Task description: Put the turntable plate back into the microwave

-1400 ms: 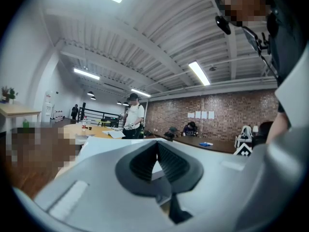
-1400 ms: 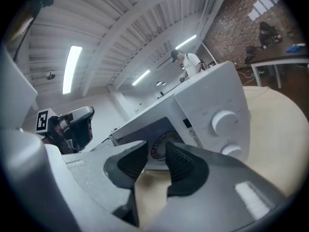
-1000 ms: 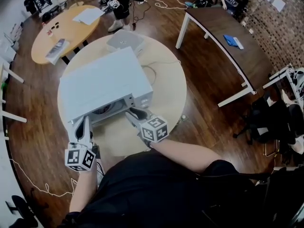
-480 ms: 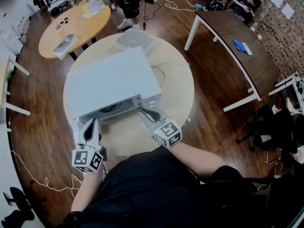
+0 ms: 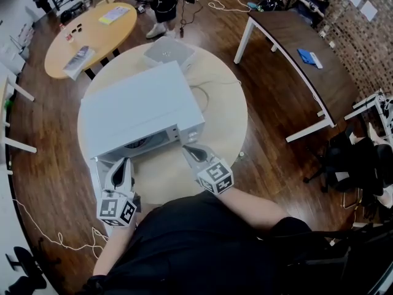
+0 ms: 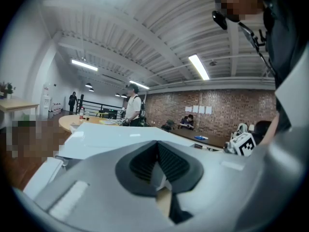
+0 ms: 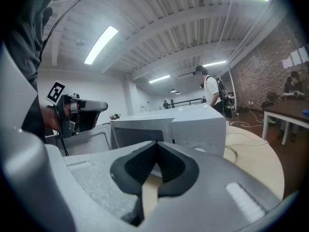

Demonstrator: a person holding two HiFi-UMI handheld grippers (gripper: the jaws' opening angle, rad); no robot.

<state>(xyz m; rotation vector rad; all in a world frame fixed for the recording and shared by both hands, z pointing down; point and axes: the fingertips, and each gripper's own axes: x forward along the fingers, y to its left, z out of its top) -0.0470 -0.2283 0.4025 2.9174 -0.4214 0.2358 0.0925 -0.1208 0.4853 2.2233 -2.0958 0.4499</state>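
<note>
White microwave (image 5: 138,106) sits on a round, pale wooden table (image 5: 224,115), seen from steeply above. Its door (image 5: 96,171) is swung open to the left, so the cavity faces the person. Low on the cavity floor lies the round turntable plate (image 5: 136,144). Only part of it shows, dim under the oven's roof, and nothing else can be made out in there.

The left gripper (image 5: 122,163) is held by the open door's outer edge and points toward the oven. Its ribbed pads are pressed together with nothing between them. Whether it touches the door cannot be told.

The right gripper (image 5: 185,148) points at the microwave's front right corner, below the control panel, near it but not touching. Its jaws have just closed and now meet on nothing.

Behind the microwave, on the same table, lie a flat grey box (image 5: 167,51) and a thin cable (image 5: 212,86). A second round table (image 5: 92,35) stands beyond, with papers on it.
</note>
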